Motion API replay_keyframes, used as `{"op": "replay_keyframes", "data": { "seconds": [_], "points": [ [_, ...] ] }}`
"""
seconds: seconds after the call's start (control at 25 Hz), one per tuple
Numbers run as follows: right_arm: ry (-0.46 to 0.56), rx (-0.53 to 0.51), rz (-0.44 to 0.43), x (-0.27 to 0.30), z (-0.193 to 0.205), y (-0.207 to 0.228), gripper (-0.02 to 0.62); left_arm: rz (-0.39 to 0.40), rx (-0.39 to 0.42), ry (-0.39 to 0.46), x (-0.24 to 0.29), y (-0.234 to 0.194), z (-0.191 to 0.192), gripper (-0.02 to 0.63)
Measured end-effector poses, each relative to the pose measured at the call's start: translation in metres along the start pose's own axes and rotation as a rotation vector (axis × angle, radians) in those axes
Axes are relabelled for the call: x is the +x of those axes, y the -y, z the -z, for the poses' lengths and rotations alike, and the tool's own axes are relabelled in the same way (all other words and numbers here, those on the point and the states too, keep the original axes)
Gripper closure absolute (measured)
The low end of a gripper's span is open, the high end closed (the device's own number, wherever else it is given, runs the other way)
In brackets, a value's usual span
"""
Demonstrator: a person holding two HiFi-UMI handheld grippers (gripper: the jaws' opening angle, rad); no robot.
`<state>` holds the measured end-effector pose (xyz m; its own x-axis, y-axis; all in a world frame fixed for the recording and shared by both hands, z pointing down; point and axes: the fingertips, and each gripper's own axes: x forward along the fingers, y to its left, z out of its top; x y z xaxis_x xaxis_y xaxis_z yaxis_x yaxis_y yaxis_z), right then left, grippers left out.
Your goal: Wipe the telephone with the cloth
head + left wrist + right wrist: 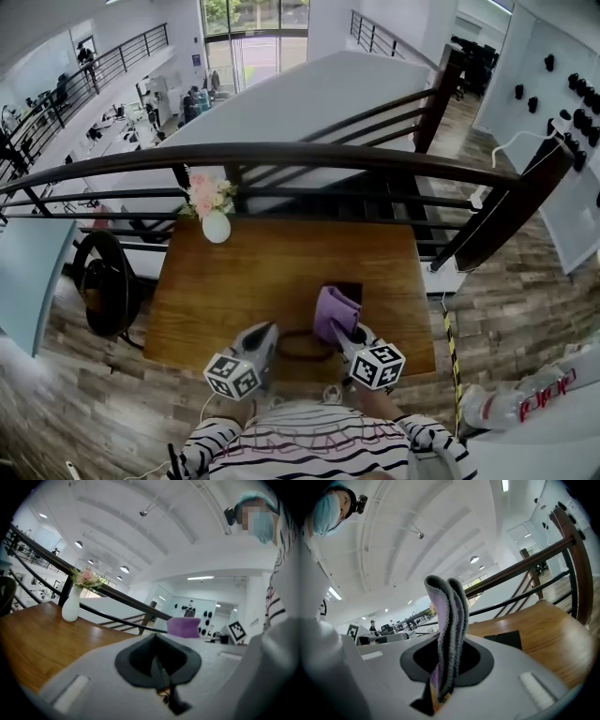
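A: Across the table (281, 267) from the vase (216, 228), at the near edge, what is the left gripper (268, 331) doing?

B: It is idling, as far as I can judge. Its own view is showing the jaws pressed together with nothing I can make out between them. It is hovering nearer the person than the vase, a little to the vase's right.

A: And right of that?

B: A dark loop (302, 347) is lying on the wood, further right of the vase than the left gripper. I cannot tell whether it is a cord. Beyond it the right gripper (345, 336) is pinching the folded purple cloth (334, 313), which is standing up out of the clamped jaws.

A: Where is the telephone sitting?

B: The telephone (352, 292) is showing as a dark block well to the vase's right and nearer the person, just behind the cloth. In the head view the cloth is overlapping its near edge, but I cannot tell whether they are touching.

A: So how far is the wiping getting?

B: I am reading it as the start. The cloth is in hand and being held at the telephone, so that part is done. The wiping passes themselves are looking like what is left.
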<state>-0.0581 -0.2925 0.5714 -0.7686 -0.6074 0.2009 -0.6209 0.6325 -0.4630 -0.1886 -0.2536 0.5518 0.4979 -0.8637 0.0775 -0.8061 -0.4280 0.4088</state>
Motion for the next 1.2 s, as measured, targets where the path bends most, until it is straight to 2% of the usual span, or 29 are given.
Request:
{"op": "replay_keyframes", "data": {
  "seconds": [1.2],
  "points": [
    [0.004,0.006,0.053,-0.02,0.008,0.014,0.543,0.0,-0.017,-0.005,0.005,0.006,0.007,0.606]
  ]
}}
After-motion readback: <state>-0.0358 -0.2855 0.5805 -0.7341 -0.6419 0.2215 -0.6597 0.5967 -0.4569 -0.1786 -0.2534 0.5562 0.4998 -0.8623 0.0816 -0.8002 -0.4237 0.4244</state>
